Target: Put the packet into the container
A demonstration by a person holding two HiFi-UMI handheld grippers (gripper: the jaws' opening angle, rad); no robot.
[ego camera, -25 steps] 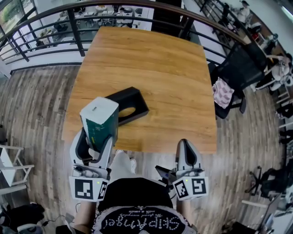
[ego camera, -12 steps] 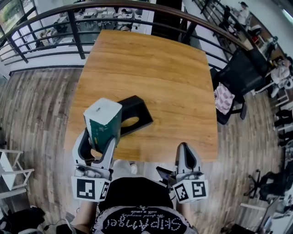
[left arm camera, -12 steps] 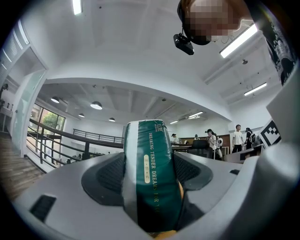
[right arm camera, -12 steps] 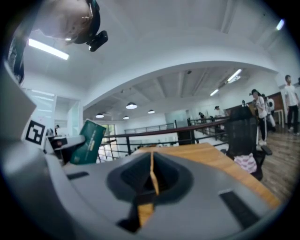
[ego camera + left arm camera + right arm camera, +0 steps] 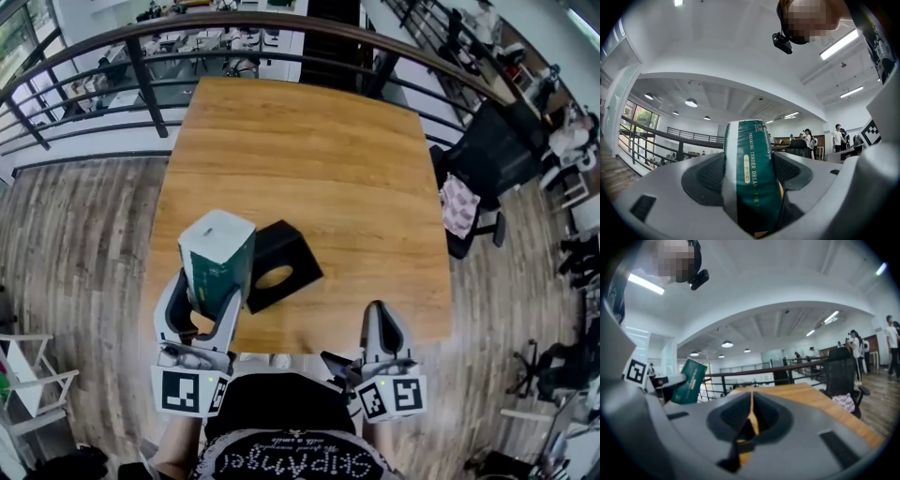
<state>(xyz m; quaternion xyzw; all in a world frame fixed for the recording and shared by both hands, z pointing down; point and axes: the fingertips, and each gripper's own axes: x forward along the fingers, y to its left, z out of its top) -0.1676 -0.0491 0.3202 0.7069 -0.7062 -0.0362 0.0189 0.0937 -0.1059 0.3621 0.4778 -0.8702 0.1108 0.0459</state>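
Packet [image 5: 217,251] stands upright, pinched in the left claw [image 5: 203,298] above the near edge of the desk [image 5: 309,159], just beside the black container [image 5: 289,246]. Right claw [image 5: 380,317] is pressed together, empty. Carrying step judged in hand; next, align the packet over the opening and lower it.

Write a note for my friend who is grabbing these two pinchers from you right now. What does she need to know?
Left gripper: shut on the green packet and holding it up in the air over the near left part of the wooden table.
Right gripper: shut, with nothing in it, at the table's near edge.
Black container: lies on the table just right of the packet in the head view, with its oval opening facing up.
Done: the packet is picked up.
Left: bring the packet over the opening, put it in and let go.
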